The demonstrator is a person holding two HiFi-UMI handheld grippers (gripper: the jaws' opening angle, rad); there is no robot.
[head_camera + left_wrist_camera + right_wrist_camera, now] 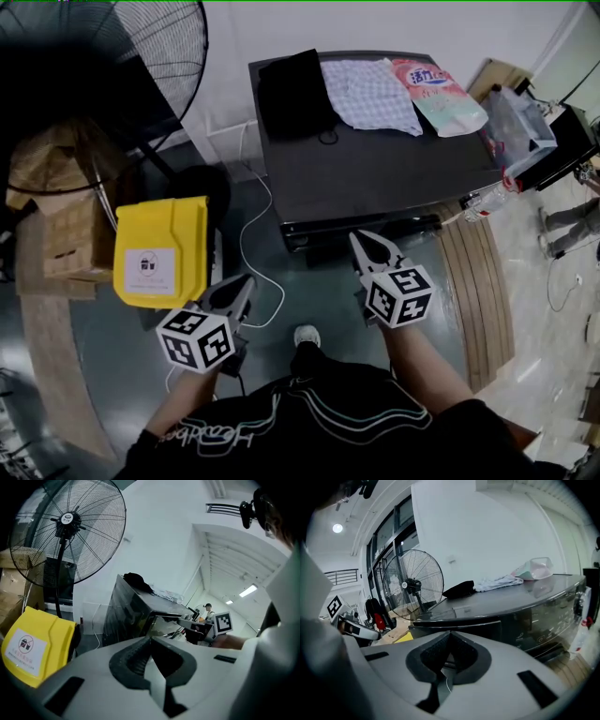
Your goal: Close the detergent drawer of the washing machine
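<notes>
The dark washing machine [375, 159] stands in front of me, seen from above in the head view. Its detergent drawer [361, 230] juts out from the front top edge. My right gripper [366, 246] is shut and empty, its tips just before the drawer's front. In the right gripper view the drawer [454, 620] lies straight beyond that gripper [450, 637]. My left gripper [242, 289] is shut and empty, low and left of the machine. The left gripper view looks past the left gripper [150, 641] to the machine [131, 616] and the protruding drawer [166, 618].
On the machine lie a black cloth [292, 94], a checked cloth [370, 94] and a pink bag [439, 94]. A yellow bin [161, 251], cardboard boxes [61, 234] and a standing fan [141, 47] are at left. A white cable [251, 253] crosses the floor. Wooden planks [478, 300] lie at right.
</notes>
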